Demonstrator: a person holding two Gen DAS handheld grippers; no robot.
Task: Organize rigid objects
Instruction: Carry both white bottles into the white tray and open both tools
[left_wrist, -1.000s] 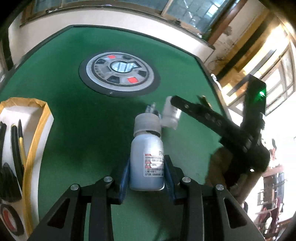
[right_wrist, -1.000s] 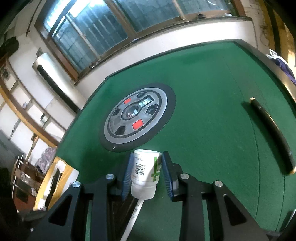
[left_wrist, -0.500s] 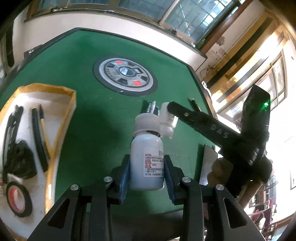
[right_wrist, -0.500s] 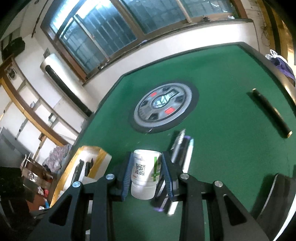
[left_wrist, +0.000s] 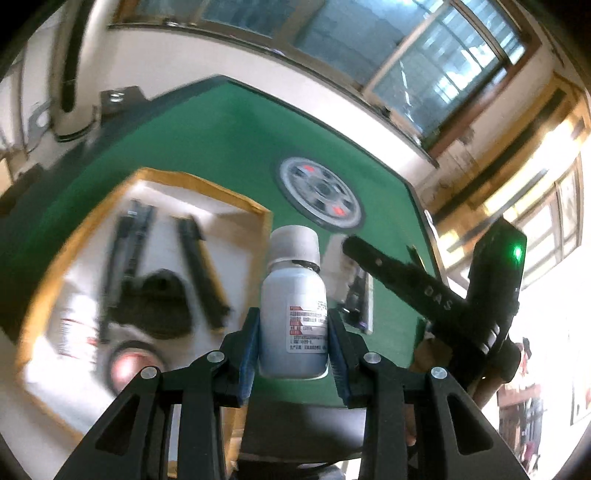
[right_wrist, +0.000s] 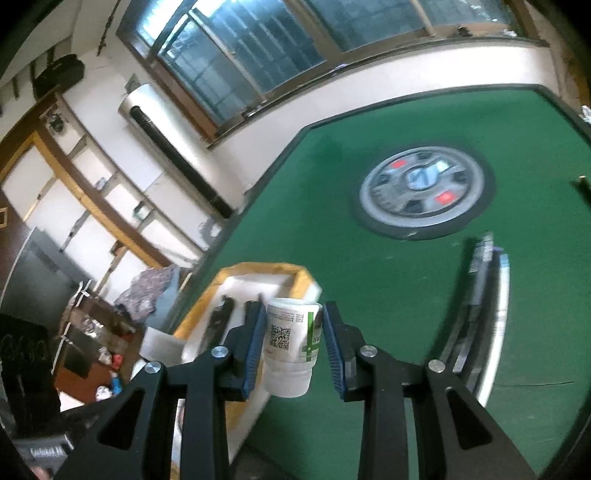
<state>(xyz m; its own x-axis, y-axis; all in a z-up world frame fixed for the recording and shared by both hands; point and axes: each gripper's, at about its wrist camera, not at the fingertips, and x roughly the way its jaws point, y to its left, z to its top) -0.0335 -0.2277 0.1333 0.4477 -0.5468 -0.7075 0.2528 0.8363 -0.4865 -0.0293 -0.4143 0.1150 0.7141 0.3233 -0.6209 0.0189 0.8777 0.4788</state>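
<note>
A long band of windows (right_wrist: 258, 48) in dark frames is set above a cream wall (left_wrist: 229, 55). A white standing air conditioner (right_wrist: 147, 107) is placed beside wood-trimmed shelving (right_wrist: 85, 184). Bright daylight is admitted through gold-framed windows (left_wrist: 554, 206).

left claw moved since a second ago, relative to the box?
Yes. The left claw, shut on the white-capped bottle, has swung toward the yellow-rimmed box, which now fills the view's left; the table's round hub looks farther off.
</note>
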